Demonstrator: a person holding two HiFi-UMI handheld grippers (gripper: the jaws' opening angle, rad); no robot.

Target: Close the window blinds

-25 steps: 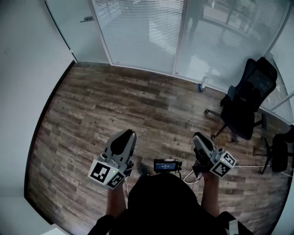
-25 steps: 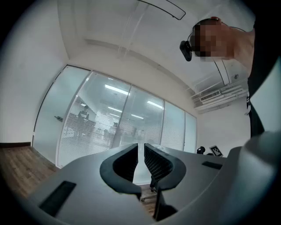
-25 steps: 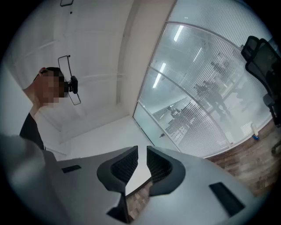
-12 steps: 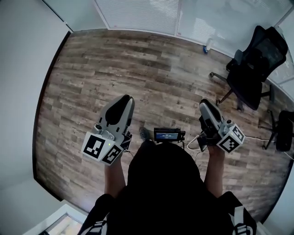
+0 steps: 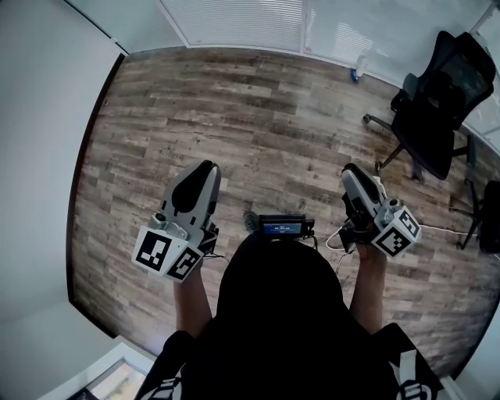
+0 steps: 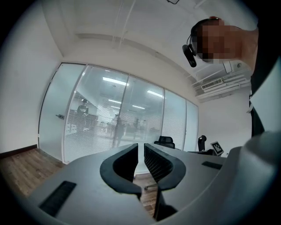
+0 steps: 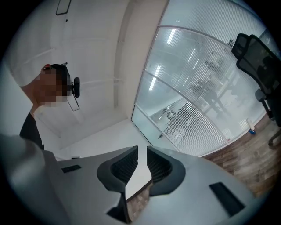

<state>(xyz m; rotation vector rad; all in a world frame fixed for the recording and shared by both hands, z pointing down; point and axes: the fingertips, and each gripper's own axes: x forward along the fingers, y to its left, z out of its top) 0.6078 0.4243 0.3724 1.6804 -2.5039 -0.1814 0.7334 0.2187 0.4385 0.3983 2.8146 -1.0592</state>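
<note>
Window blinds point(image 5: 234, 19): head view, a thin strip at 12 o'clock, well apart from both tongs; a second ago far more of them showed. Left gripper point(image 5: 206, 167) at 8 o'clock, right gripper point(image 5: 353, 172) at 4 o'clock. Two office chairs point(image 5: 437, 94), 2 to 3 o'clock.

Left gripper view: jaws together, nothing between; blinds at 9 o'clock.

Right gripper view: jaws together, empty; blinds at 2 o'clock.

Black office chair point(image 5: 434, 98), wood-plank floor point(image 5: 258, 125), white wall point(image 5: 35, 133) bordering it.
</note>
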